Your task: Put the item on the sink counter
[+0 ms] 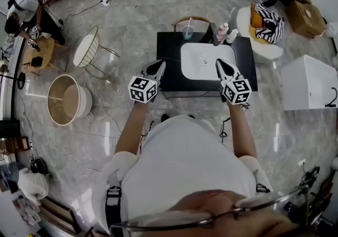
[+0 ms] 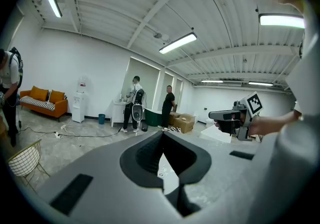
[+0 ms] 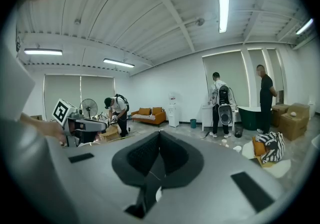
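Black sink counter (image 1: 170, 46) with a white basin (image 1: 203, 62) set in its middle stands directly ahead of us, and we hold one gripper in each hand above its front half. In the left gripper view, the left gripper (image 2: 162, 135) has its fingers brought together at the tips with nothing between them. In the right gripper view, the right gripper (image 3: 159, 135) likewise has its fingers pressed together and holds nothing. From the head view, the left gripper (image 1: 160, 66) points over the bare counter just left of the basin, and the right gripper (image 1: 221, 65) points over the basin's right edge. All loose objects lie along the counter's back edge, beyond both sets of fingertips and apart from them. A teal cup (image 1: 187, 32) with a thin stick in it sits left of the faucet (image 1: 213, 35), and the small bottles (image 1: 223, 31) sit just right of the faucet. We cannot tell which of these is the task's item.
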`<state>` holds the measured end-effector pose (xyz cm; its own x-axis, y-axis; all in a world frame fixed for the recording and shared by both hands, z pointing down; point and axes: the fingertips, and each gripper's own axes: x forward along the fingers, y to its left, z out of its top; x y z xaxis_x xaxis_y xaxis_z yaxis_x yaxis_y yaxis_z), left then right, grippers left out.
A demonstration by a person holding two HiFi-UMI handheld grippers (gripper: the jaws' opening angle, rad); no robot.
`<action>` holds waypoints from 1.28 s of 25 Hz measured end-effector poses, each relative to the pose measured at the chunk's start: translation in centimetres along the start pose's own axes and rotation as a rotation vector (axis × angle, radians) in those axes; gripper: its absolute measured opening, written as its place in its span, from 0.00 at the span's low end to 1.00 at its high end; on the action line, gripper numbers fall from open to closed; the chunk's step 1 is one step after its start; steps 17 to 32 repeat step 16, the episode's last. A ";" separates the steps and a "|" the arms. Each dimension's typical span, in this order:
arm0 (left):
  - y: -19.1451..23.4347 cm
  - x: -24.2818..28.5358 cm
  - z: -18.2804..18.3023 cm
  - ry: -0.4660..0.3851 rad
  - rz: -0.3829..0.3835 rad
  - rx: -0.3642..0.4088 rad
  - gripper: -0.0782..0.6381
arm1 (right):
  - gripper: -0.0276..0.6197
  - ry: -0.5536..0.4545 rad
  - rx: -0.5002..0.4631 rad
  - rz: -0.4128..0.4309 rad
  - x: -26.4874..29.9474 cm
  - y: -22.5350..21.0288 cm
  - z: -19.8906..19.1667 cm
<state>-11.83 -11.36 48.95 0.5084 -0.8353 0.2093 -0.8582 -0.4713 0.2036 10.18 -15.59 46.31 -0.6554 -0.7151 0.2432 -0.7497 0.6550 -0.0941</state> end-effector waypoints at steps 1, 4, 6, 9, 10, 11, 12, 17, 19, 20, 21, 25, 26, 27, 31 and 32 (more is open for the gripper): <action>0.1 0.0 -0.1 0.002 0.001 -0.002 0.12 | 0.05 -0.001 0.000 -0.001 0.0 0.0 0.0; 0.1 0.0 -0.3 0.007 -0.001 -0.005 0.12 | 0.05 0.000 0.000 -0.001 0.0 0.0 0.0; 0.1 0.0 -0.2 0.009 -0.003 -0.004 0.12 | 0.05 0.001 -0.004 -0.001 0.0 0.0 0.1; 0.0 0.0 -0.3 0.014 -0.004 -0.005 0.12 | 0.05 0.000 -0.009 0.004 -0.2 0.0 0.3; -0.1 0.0 -0.3 0.015 -0.003 -0.005 0.11 | 0.05 -0.001 -0.011 0.006 -0.2 0.0 0.3; -0.2 0.0 -0.3 0.016 -0.003 -0.005 0.12 | 0.05 -0.002 -0.011 0.006 -0.3 0.0 0.4; -0.3 0.0 -0.3 0.017 -0.003 -0.005 0.12 | 0.05 -0.003 -0.011 0.006 -0.4 0.0 0.5; -0.5 0.0 -0.3 0.021 -0.004 -0.009 0.12 | 0.05 -0.007 -0.009 0.005 -0.6 0.0 0.7; -0.5 0.0 -0.3 0.021 -0.004 -0.009 0.12 | 0.05 -0.007 -0.009 0.005 -0.6 0.0 0.7; -0.5 0.0 -0.3 0.021 -0.004 -0.009 0.12 | 0.05 -0.007 -0.009 0.005 -0.6 0.0 0.7; -0.5 0.0 -0.3 0.021 -0.004 -0.009 0.12 | 0.05 -0.007 -0.009 0.005 -0.6 0.0 0.7; -0.5 0.0 -0.3 0.021 -0.004 -0.009 0.12 | 0.05 -0.007 -0.009 0.005 -0.6 0.0 0.7; -0.5 0.0 -0.3 0.021 -0.004 -0.009 0.12 | 0.05 -0.007 -0.009 0.005 -0.6 0.0 0.7; -0.5 0.0 -0.3 0.021 -0.004 -0.009 0.12 | 0.05 -0.007 -0.009 0.005 -0.6 0.0 0.7; -0.5 0.0 -0.3 0.021 -0.004 -0.009 0.12 | 0.05 -0.007 -0.009 0.005 -0.6 0.0 0.7; -0.5 0.0 -0.3 0.021 -0.004 -0.009 0.12 | 0.05 -0.007 -0.009 0.005 -0.6 0.0 0.7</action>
